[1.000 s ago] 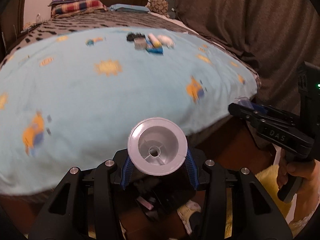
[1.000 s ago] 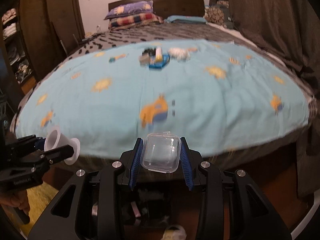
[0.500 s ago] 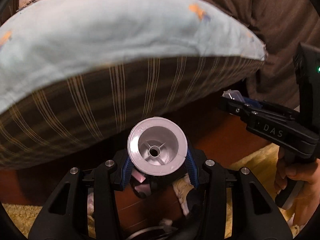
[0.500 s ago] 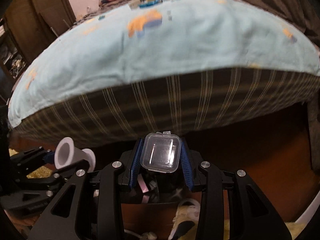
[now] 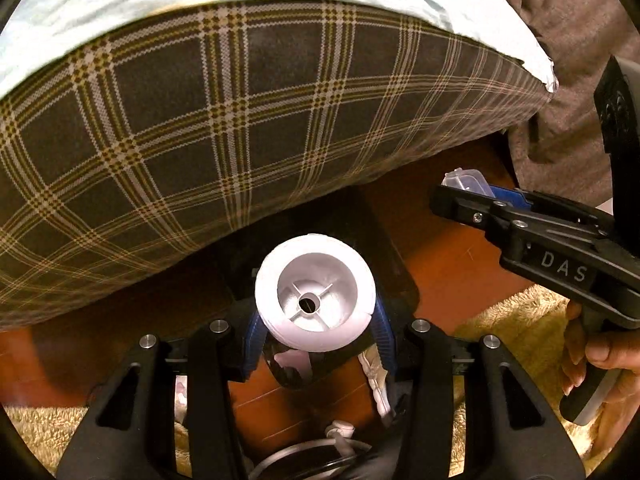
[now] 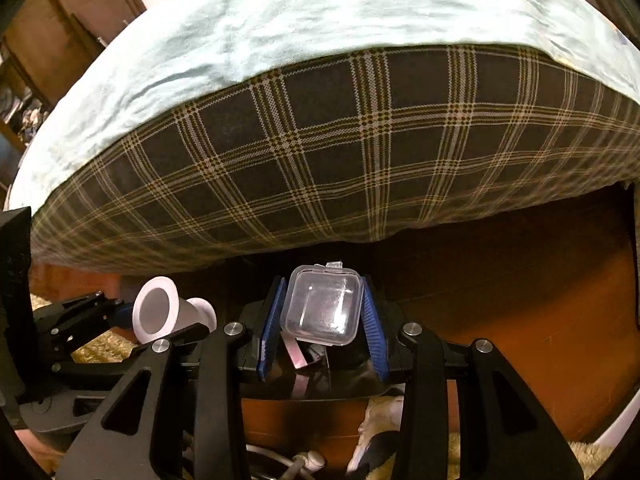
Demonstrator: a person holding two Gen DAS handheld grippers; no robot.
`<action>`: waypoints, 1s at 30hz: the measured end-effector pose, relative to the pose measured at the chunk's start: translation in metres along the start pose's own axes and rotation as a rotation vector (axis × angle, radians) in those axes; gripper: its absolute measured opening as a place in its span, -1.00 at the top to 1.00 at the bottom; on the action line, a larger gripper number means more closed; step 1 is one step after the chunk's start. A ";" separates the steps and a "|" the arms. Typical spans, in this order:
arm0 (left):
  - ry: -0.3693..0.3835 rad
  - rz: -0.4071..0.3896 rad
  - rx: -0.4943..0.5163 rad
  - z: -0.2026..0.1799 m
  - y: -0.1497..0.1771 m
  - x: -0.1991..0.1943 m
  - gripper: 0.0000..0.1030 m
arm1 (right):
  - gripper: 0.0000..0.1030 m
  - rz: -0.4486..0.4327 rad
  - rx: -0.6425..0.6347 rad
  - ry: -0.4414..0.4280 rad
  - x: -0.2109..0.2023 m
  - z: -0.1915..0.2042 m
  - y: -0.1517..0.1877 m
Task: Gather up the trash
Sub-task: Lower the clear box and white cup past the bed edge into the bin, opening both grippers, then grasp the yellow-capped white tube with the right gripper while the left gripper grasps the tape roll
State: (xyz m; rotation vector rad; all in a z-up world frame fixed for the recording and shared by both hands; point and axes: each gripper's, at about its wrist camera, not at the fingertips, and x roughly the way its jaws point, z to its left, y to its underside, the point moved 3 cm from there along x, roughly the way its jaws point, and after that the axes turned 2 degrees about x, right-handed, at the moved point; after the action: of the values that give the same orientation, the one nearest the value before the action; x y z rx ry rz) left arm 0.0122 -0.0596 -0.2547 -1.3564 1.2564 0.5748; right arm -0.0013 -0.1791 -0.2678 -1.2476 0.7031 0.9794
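Bedtop's gone from view — both grippers lowered to floor level, white spool [image 5: 315,309] clamped left, clear plastic box [image 6: 322,306] clamped right — drop-off's likely next.

Bedroom: bed [image 6: 320,152], fluffy rug [image 5: 520,320]

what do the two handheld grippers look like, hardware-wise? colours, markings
Both are matte black plastic frames with silver screw heads. Left gripper and right gripper carry blue ribbed finger pads. Seen from the left wrist view, the right gripper's side bears white "DAS" lettering and has a pistol-style grip with a light grey edge. No sleeves or cables on them are visible.
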 end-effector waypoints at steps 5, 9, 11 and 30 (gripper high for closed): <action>-0.011 0.002 -0.016 0.004 -0.005 0.000 -0.05 | 0.02 -0.001 0.000 0.003 0.004 0.013 -0.005; -0.027 -0.011 -0.029 0.015 -0.007 -0.009 -0.17 | -0.07 -0.015 0.011 0.008 0.004 0.008 -0.017; -0.030 -0.018 -0.034 0.017 -0.007 -0.015 -0.21 | -0.09 -0.024 0.022 0.008 -0.007 0.000 -0.022; -0.092 -0.287 -0.022 0.032 -0.101 -0.150 -0.59 | -0.41 -0.319 0.018 0.030 -0.142 -0.019 -0.135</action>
State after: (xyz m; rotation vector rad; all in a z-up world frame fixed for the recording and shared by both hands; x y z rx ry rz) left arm 0.0671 -0.0007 -0.0895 -1.4800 0.9625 0.4449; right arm 0.0582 -0.2319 -0.0881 -1.3130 0.5138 0.6916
